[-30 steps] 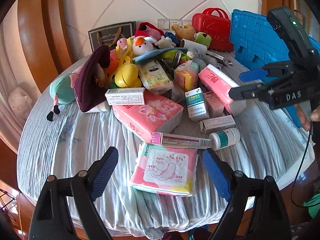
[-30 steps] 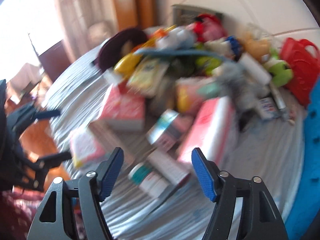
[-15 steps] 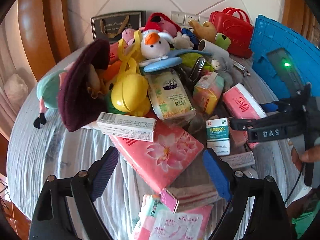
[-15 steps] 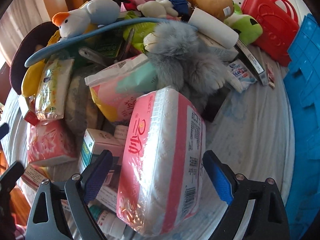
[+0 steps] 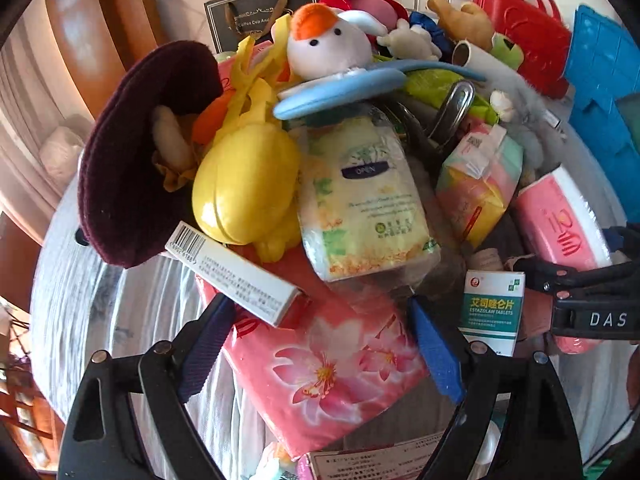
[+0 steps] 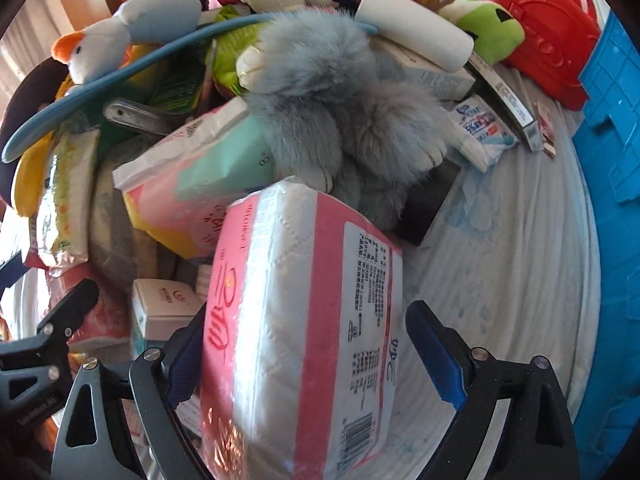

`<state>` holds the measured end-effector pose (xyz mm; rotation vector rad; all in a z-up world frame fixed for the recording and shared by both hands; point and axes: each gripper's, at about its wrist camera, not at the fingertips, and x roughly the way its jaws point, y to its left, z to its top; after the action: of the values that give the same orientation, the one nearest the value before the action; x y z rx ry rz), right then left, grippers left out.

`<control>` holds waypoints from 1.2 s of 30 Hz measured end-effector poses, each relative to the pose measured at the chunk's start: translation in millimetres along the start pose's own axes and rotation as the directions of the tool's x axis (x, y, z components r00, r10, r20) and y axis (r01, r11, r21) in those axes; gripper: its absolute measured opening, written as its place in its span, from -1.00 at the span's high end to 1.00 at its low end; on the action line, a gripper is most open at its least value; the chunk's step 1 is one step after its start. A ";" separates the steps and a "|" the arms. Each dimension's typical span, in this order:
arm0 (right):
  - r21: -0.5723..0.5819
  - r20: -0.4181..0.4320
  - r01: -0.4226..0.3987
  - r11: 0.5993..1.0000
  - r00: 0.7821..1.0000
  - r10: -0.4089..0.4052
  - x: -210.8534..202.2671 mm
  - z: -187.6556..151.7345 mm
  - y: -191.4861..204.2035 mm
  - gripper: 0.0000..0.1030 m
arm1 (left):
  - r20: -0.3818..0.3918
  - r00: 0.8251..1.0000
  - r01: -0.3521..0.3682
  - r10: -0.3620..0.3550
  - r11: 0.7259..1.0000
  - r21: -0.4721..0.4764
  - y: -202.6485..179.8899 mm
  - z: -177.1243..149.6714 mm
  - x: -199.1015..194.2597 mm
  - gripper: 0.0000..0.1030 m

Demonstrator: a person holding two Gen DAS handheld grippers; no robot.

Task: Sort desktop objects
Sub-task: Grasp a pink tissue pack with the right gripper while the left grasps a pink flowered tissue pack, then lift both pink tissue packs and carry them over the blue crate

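My right gripper fingers straddle the tissue pack, spread; left gripper fingers are spread over the flowered pack.

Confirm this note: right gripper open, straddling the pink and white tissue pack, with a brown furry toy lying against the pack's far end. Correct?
One error: the furry toy against the far end of the pink and white tissue pack is grey, not brown, as the right wrist view shows. The right gripper is open and straddles the pack, as noted.
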<state>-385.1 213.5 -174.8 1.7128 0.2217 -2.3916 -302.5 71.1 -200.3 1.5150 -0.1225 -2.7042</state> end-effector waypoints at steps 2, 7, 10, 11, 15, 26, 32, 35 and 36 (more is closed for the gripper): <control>-0.002 -0.011 0.002 1.000 1.000 -0.002 2.9 0.7 1.6 -0.79 | -0.002 1.000 -0.002 0.002 0.999 -0.037 4.5 -6.9 -7.5 -0.71; -0.006 0.000 -0.008 1.000 1.000 0.008 -0.6 -1.7 1.9 -0.79 | -0.043 0.999 0.017 -0.023 0.988 -0.154 27.0 -30.2 -2.3 -0.78; -0.006 -0.002 -0.006 1.000 1.000 0.006 1.8 -1.0 2.5 -0.79 | -0.100 0.995 0.006 -0.024 0.984 -0.178 28.3 -28.6 16.1 -0.78; -0.009 -0.001 -0.003 1.000 1.000 0.003 1.7 -0.9 3.4 -0.79 | -0.108 0.994 -0.003 -0.015 0.987 -0.163 27.6 -26.3 22.2 -0.78; -0.026 -0.005 0.005 1.000 1.000 -0.005 1.7 0.2 6.2 -0.79 | -0.109 0.992 0.044 -0.064 0.982 -0.182 36.5 -17.4 29.2 -0.71; 0.041 0.080 -0.035 0.999 0.996 0.031 -17.8 -11.2 -6.5 -0.39 | -0.035 0.996 0.084 -0.087 0.992 -0.093 52.4 -34.0 -1.0 -0.59; 0.070 0.154 -0.024 0.997 0.988 0.013 -57.6 -29.0 -15.5 -0.36 | 0.065 0.995 0.075 -0.073 0.997 -0.033 61.0 -36.1 -33.0 -0.58; 0.068 0.206 -0.013 0.998 0.979 -0.001 -81.9 -29.3 -3.2 -0.36 | 0.124 0.991 0.060 -0.059 0.998 -0.003 62.8 -34.2 -55.1 -0.58; 0.067 0.226 -0.013 0.998 0.974 -0.003 -91.7 -28.6 -0.2 -0.36 | 0.145 0.988 0.058 -0.058 0.998 0.005 64.3 -36.3 -64.7 -0.58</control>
<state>-330.1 226.5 -97.1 1.4467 0.1026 -2.5915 -237.9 10.0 -158.6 1.3416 -0.0854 -2.8592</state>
